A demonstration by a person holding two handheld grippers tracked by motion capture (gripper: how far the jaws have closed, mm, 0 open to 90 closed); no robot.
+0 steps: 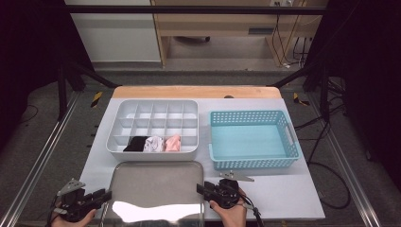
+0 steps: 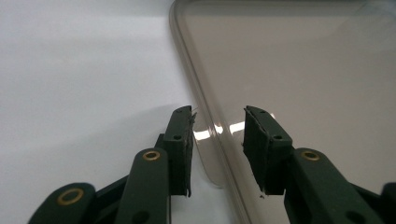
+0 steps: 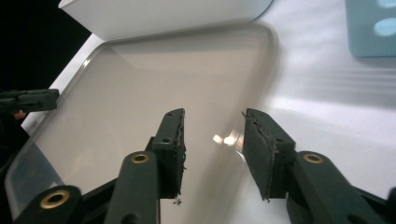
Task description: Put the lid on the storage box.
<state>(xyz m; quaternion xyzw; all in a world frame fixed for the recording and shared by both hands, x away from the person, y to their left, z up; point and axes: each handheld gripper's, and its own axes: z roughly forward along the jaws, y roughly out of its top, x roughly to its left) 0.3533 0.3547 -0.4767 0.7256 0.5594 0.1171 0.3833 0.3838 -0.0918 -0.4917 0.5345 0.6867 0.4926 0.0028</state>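
Down at the near edge of the white bench (image 1: 283, 194) lies a shiny metal tray (image 1: 156, 182), flat and bare. The left gripper (image 1: 105, 194) sits at its left rim, and its fingers (image 2: 180, 140) are open, one on each side of the rim, holding nothing. The right gripper (image 1: 201, 189) is at the right rim, fingers (image 3: 169, 144) open too, gripping nothing. Behind the tray stands a white box with little squares (image 1: 152, 126), holding black, white and pink rolled cloths (image 1: 153, 144). Beside that is a blue basket (image 1: 254, 139).
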